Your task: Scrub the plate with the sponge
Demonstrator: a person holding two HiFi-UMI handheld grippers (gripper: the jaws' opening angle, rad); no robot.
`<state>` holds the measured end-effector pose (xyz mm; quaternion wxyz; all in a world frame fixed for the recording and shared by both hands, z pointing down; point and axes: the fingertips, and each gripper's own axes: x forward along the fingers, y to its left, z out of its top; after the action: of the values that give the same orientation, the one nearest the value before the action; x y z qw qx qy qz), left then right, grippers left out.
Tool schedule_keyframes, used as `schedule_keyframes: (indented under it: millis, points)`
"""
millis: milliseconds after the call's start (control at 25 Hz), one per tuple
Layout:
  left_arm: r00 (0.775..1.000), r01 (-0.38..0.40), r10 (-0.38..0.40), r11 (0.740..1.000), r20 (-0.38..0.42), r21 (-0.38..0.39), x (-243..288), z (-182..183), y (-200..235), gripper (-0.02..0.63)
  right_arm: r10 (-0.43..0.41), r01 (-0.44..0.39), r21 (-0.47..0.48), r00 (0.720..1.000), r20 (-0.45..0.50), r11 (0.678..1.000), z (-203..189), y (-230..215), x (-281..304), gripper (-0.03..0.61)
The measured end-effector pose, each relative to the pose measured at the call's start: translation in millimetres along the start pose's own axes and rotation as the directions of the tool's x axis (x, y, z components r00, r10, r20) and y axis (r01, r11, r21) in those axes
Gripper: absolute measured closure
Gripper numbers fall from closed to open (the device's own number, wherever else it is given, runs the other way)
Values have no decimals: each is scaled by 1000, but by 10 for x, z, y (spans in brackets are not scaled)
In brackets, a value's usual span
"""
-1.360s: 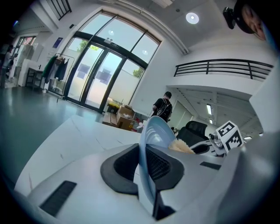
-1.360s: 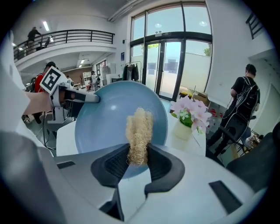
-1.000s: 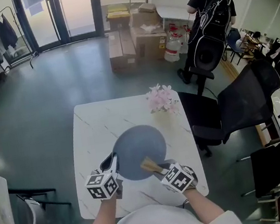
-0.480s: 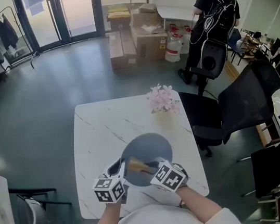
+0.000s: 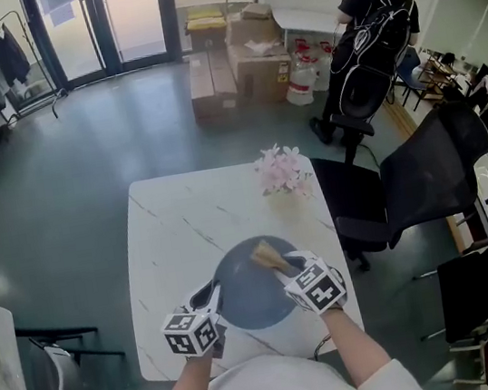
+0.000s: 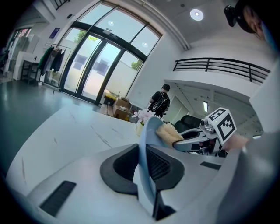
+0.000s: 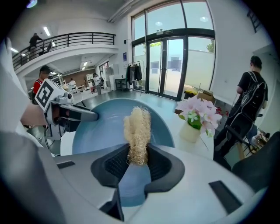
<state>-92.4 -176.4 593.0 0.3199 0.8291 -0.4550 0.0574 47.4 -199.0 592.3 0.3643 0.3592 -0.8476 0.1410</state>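
A round blue-grey plate (image 5: 255, 291) lies over the near part of the white marble table (image 5: 175, 223). My left gripper (image 5: 211, 297) is shut on the plate's left rim, which runs edge-on between its jaws (image 6: 146, 151). My right gripper (image 5: 283, 264) is shut on a tan fibrous sponge (image 5: 265, 253), which rests on the plate's far right part. In the right gripper view the sponge (image 7: 137, 133) stands upright in the jaws over the blue plate (image 7: 105, 127). From the left gripper view the sponge (image 6: 169, 133) touches the plate's face.
A small vase of pink flowers (image 5: 281, 173) stands at the table's far right corner. A black office chair (image 5: 424, 175) is just right of the table. A person with a backpack (image 5: 370, 13) stands at the back by cardboard boxes (image 5: 232, 63).
My right gripper has swept the sponge across the plate, first leftward toward the left gripper, then out to the far right part. The left gripper has kept its hold on the rim.
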Motion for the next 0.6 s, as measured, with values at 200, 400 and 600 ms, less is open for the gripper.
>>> schedule_keyframes:
  millis: [200, 400, 600]
  points:
    - [999, -25, 27, 998, 35, -55, -39, 73, 158, 569, -28, 30, 32, 998, -62, 999, -262, -102, -36, 457]
    - [997, -46, 52, 993, 59, -104, -100, 142, 298, 569, -13, 17, 47, 996, -91, 999, -449, 0, -20, 457]
    - [995, -43, 57, 987, 81, -157, -127, 159, 366, 569, -1, -2, 117, 1000, 25, 993, -289, 76, -53, 457]
